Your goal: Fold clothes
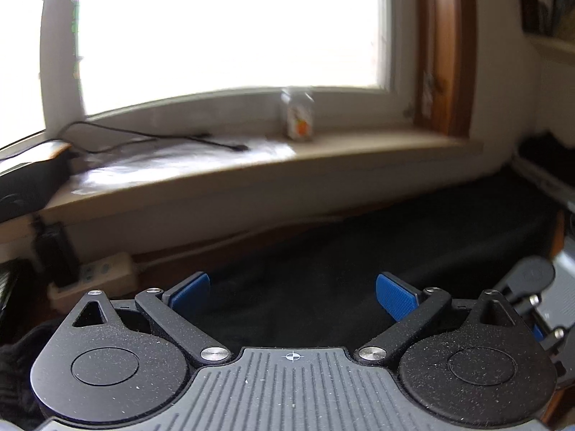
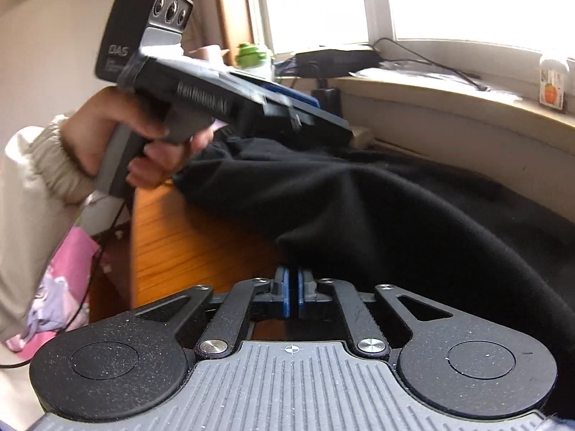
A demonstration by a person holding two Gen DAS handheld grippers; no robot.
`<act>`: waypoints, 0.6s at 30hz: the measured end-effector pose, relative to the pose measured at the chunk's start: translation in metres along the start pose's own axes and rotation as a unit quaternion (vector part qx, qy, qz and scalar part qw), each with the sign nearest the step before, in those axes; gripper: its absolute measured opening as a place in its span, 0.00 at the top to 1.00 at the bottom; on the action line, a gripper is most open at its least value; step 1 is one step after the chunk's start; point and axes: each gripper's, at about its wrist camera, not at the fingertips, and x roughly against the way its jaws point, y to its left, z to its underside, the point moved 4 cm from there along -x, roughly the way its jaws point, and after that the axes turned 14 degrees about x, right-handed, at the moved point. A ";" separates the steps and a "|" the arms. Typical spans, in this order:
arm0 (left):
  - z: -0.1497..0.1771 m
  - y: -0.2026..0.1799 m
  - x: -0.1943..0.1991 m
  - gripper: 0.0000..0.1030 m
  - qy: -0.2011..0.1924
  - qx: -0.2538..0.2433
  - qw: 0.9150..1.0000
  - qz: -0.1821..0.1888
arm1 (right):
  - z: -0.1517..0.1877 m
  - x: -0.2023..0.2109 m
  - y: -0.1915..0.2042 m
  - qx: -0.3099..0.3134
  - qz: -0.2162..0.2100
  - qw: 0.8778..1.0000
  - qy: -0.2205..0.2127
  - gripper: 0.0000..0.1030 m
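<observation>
The black garment (image 2: 377,194) lies rumpled ahead of the right gripper (image 2: 293,292), whose jaws pinch its hem; the left gripper (image 1: 293,294) gapes empty above it.

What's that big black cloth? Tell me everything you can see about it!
The black cloth is a soft, dark garment, rumpled, spread over a wooden table below the windowsill. One edge hangs off the table's side. The right gripper is shut on a fold at its near edge. The left gripper hovers open above it. Which garment it is, I can't tell.
</observation>
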 end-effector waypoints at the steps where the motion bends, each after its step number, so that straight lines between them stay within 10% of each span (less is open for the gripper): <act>1: -0.001 0.006 -0.001 0.03 0.000 0.003 1.000 -0.011 | 0.000 0.000 0.002 0.003 -0.004 1.000 0.002 0.95; 10: -0.002 0.045 -0.041 0.04 0.023 -0.026 0.995 -0.095 | 0.001 -0.023 0.003 0.008 0.071 0.997 0.022 0.57; 18: -0.007 0.058 -0.056 0.09 0.019 -0.050 0.989 -0.141 | -0.033 -0.008 -0.030 -0.042 0.094 0.993 -0.055 0.76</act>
